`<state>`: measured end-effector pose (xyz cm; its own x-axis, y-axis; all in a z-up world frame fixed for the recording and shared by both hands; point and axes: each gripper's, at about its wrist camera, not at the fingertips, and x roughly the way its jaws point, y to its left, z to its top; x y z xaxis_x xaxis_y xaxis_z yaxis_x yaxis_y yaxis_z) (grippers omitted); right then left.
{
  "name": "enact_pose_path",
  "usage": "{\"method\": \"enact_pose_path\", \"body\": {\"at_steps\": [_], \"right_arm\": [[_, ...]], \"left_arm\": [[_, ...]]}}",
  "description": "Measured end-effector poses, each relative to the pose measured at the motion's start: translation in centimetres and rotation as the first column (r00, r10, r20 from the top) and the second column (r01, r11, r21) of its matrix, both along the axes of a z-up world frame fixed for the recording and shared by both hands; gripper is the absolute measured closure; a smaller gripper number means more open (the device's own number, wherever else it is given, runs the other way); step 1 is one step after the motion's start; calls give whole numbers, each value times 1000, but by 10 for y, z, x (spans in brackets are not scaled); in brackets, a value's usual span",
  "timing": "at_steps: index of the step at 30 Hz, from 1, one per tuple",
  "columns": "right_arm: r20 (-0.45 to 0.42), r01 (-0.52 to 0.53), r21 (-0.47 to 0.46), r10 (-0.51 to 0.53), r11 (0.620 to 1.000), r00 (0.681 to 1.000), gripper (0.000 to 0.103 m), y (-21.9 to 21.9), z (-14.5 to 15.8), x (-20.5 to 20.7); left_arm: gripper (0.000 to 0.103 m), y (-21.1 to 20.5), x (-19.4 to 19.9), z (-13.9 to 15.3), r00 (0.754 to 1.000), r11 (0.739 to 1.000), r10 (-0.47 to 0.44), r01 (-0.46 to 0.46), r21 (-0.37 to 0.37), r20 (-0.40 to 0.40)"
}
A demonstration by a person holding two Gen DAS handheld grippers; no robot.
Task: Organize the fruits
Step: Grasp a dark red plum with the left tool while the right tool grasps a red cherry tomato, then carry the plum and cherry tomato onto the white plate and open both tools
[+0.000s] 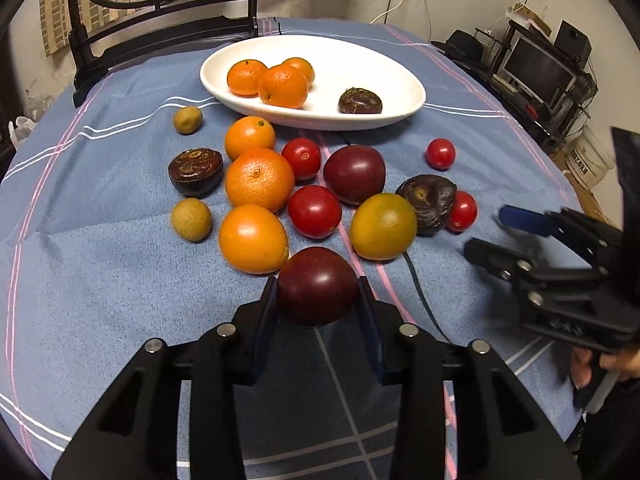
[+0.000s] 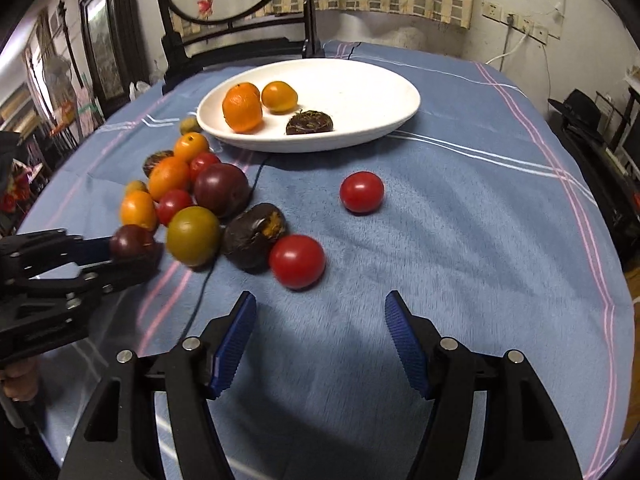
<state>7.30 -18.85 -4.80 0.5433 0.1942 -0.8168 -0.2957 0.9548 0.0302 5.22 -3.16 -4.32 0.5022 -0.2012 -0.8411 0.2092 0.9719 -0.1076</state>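
Observation:
My left gripper is shut on a dark red plum at the near end of the fruit pile; it also shows in the right wrist view. A white plate at the back holds three oranges and a dark water chestnut. Loose oranges, red tomatoes, another plum, a green-orange fruit and chestnuts lie on the blue cloth. My right gripper is open and empty, just short of a red tomato.
A dark wooden screen stand stands behind the plate. Another tomato lies alone right of the pile. A thin black cable runs across the cloth. Shelves with a monitor stand right of the table.

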Motion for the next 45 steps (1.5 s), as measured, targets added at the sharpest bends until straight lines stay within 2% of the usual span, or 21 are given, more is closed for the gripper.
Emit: {"method": "enact_pose_path", "body": {"at_steps": [2, 3, 8, 11, 16, 23, 29, 36, 40, 45], "right_arm": [[-11, -26, -21, 26, 999, 1000, 46, 5, -3, 8], [-15, -35, -39, 35, 999, 999, 48, 8, -4, 11], [-13, -69, -73, 68, 995, 998, 50, 17, -5, 25], [-15, -114, -61, 114, 992, 993, 72, 22, -5, 27], [-4, -107, -70, 107, 992, 994, 73, 23, 1, 21], [78, -72, 4, 72, 997, 994, 73, 5, 32, 1], [143, -77, 73, 65, 994, 988, 73, -1, 62, -1], [188, -77, 83, 60, 994, 980, 73, 15, 77, 23], [186, -69, 86, 52, 994, 981, 73, 28, 78, 48], [184, -50, 86, 33, 995, 982, 73, 40, 72, 81]], "left_arm": [[65, 2, 0, 0, 1000, 1000, 1, -1, -10, -4], [65, 4, 1, 0, 1000, 1000, 2, -2, -18, -7], [65, 5, 2, -1, 1000, 999, -1, 1, -32, -12], [65, 5, 2, -1, 1000, 999, -2, 1, -34, -13], [65, 5, 0, 4, 1000, 999, -4, 4, -39, -9], [65, 9, -8, 29, 999, 998, -9, 12, -55, 54], [65, 12, 1, 55, 995, 998, -7, 14, -65, 100], [65, 11, 42, 80, 987, 998, 5, 5, -64, 159], [65, 11, 87, 81, 988, 998, 49, -41, -56, 145], [65, 6, 124, 73, 990, 997, 73, -70, -32, 119]]}}
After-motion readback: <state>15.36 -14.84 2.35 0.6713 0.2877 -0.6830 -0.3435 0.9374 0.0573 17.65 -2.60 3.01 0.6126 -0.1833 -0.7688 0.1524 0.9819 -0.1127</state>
